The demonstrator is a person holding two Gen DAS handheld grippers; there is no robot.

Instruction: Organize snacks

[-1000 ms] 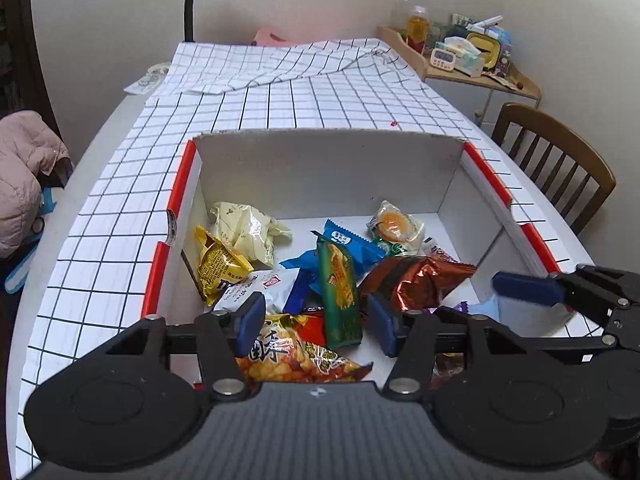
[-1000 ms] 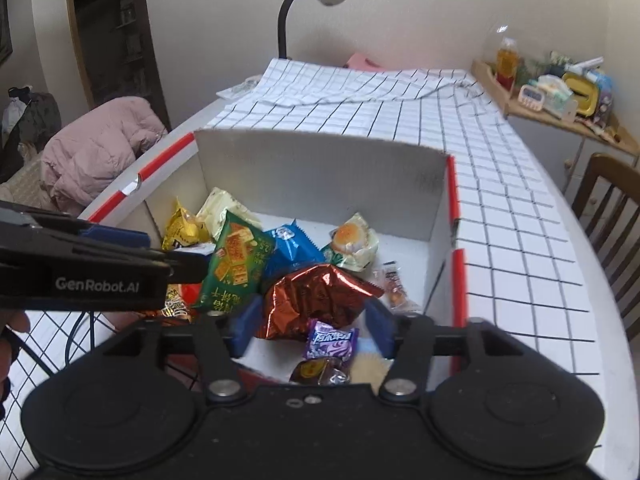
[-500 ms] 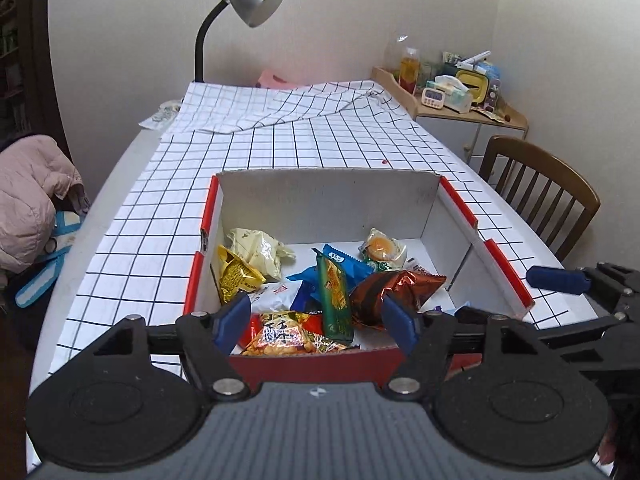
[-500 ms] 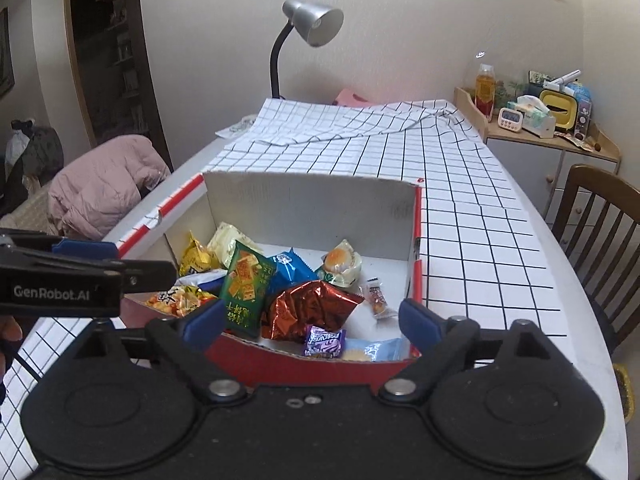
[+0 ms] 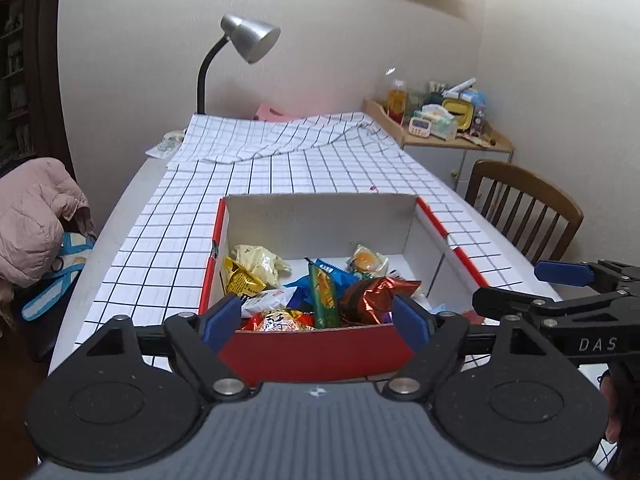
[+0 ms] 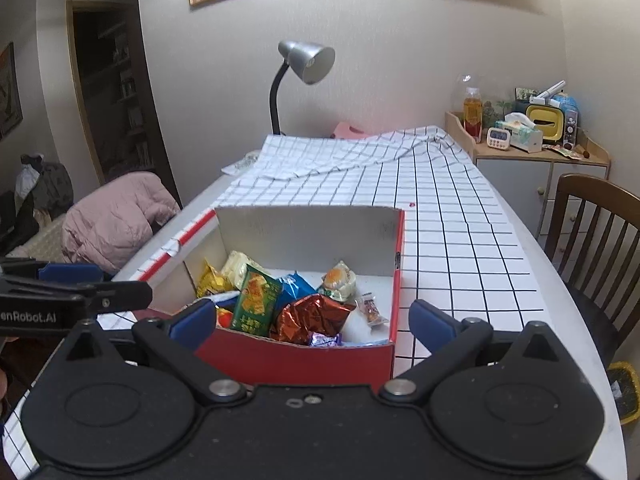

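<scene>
A red cardboard box [image 5: 312,350] with a white inside stands on the checked tablecloth. It holds several snacks: a green packet [image 5: 323,296], a copper-red foil bag [image 5: 372,294], a yellow packet [image 5: 240,280], a blue packet [image 5: 334,270] and a wrapped bun [image 5: 366,260]. My left gripper [image 5: 316,320] hovers on the near side of the box, jaws opening, with nothing gripped. My right gripper [image 6: 312,322] hangs beside it on the right, jaws opening very wide and empty. In its view the box [image 6: 300,360], the green packet [image 6: 256,300] and the foil bag [image 6: 312,318] lie just ahead.
A grey desk lamp [image 5: 248,40] and a rumpled fold of cloth [image 5: 280,140] sit at the far end of the table. A wooden chair [image 5: 524,208] stands to the right, a pink jacket [image 5: 36,216] to the left, and a cluttered cabinet [image 6: 532,136] is in the corner.
Both grippers have drawn back and upward out of the box, and their jaws have spread wider. The box's red near wall has come into view.
</scene>
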